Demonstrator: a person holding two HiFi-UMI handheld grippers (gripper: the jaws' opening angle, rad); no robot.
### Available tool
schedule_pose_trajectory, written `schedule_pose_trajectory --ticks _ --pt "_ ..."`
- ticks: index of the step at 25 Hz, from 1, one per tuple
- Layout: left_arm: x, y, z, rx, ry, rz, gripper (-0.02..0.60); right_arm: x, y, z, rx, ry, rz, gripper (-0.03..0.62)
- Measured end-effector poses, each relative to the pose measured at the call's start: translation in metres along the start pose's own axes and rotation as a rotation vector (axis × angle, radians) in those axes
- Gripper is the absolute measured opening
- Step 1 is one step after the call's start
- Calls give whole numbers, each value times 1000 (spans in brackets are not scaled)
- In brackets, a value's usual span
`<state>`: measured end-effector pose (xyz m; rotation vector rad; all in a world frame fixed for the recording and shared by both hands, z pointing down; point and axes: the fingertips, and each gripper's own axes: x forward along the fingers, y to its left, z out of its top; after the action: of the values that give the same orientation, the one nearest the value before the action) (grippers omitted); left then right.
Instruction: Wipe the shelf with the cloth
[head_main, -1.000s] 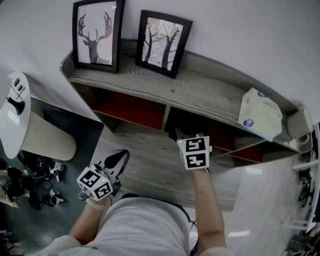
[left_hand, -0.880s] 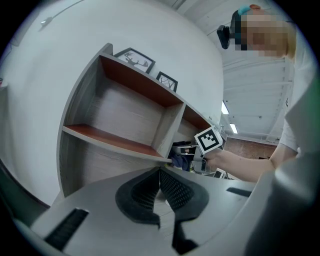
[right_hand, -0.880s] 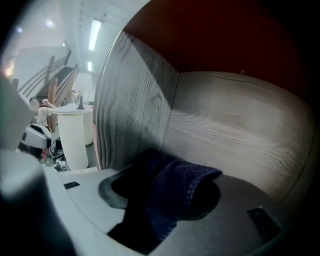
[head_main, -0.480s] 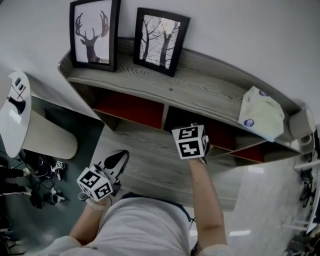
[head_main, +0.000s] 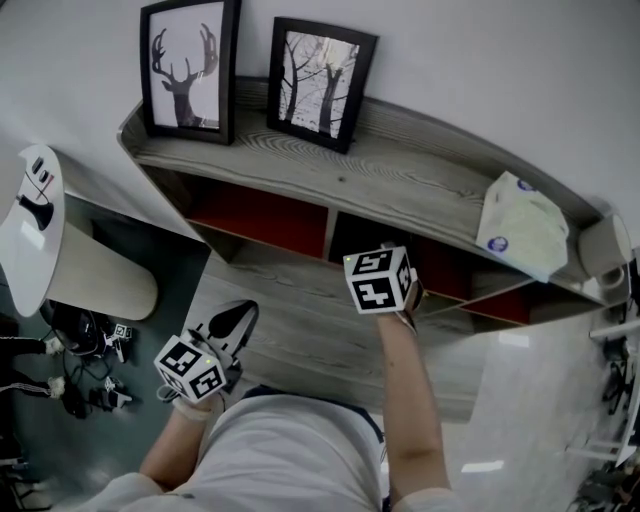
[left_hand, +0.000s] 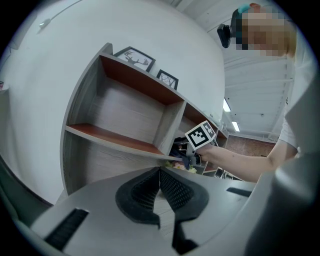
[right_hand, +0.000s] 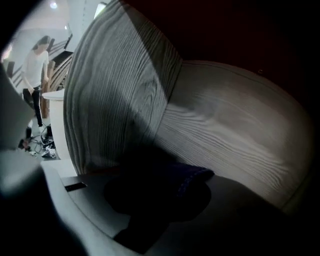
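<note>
The grey wooden shelf (head_main: 400, 180) has red-backed compartments below its top board. My right gripper (right_hand: 165, 192) reaches into the middle lower compartment; in the head view only its marker cube (head_main: 378, 280) shows and the jaws are hidden behind it. Its jaws have just been closing, and a dark blue cloth (right_hand: 192, 176) sits between them, pinched at the compartment floor. The left gripper view shows that gripper (left_hand: 189, 154) at the compartment's mouth. My left gripper (head_main: 232, 322) hangs low near my body, its pads (left_hand: 150, 187) meeting with nothing between them.
Two framed pictures, a deer (head_main: 190, 65) and trees (head_main: 320, 80), stand on the shelf top. A tissue pack (head_main: 520, 228) and a pale roll (head_main: 600, 250) lie at its right end. A white round table (head_main: 30, 230) and floor cables (head_main: 80, 390) are at left.
My right gripper has pushed a little further into the compartment and rolled, so its cube now sits higher. The left gripper has kept still.
</note>
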<state>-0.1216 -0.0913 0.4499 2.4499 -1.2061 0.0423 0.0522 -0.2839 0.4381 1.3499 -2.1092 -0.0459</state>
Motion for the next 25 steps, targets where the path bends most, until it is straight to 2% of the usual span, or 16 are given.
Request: schedule_pose_trajectory --ticks 6,15,25 --pt "1 4 -1 -1 10 3 15 -19 -35 -25 0 32 -128 98" --pt "17 -10 -4 14 36 -54 15 -58 -95 -73 22 114 -301 98" --pt "24 -15 -6 14 45 -81 17 -94 -114 -99 14 149 -450 94"
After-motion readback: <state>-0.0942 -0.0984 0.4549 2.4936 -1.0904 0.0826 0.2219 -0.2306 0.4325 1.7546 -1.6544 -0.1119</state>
